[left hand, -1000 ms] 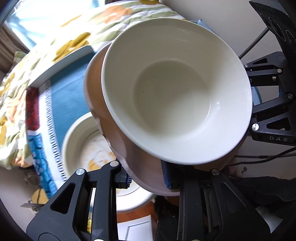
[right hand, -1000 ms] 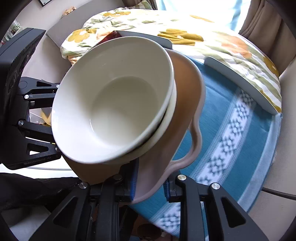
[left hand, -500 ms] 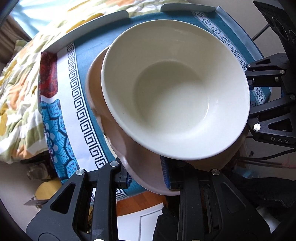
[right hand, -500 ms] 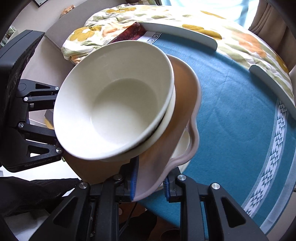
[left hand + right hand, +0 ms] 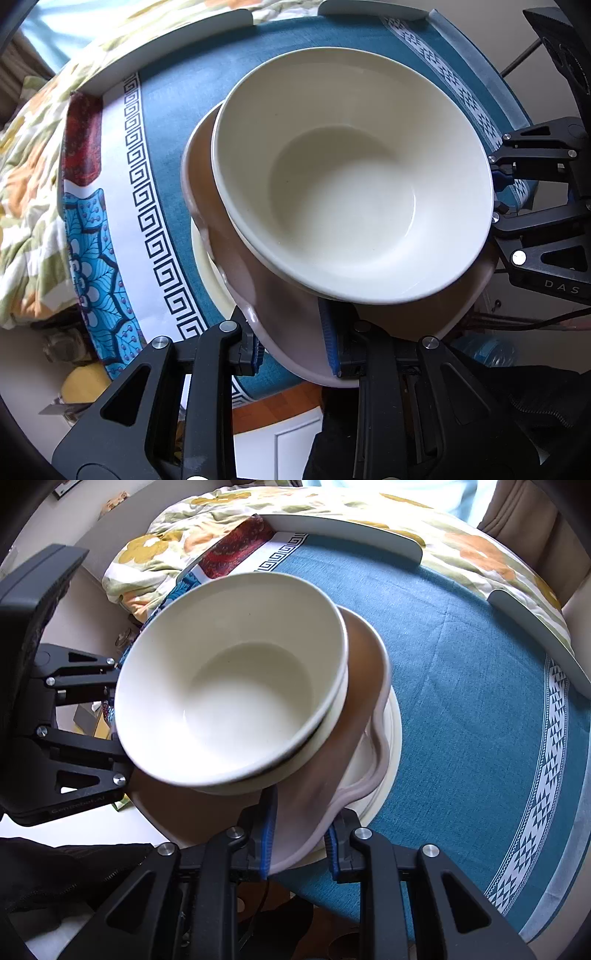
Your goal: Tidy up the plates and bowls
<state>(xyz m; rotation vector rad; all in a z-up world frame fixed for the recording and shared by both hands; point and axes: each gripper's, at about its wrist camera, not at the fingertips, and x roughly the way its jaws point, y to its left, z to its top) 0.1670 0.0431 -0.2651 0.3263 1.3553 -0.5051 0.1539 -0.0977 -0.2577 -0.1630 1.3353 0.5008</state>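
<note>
Both tongs, left tongs and right tongs, clamped on pink plate carrying stacked bowls. Lower level onto cream plate, release together.

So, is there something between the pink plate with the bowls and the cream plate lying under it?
Nothing visible. The pink plate, clamped by both grippers, hangs right over the cream plate on the blue cloth; the visible part is bare.
</note>
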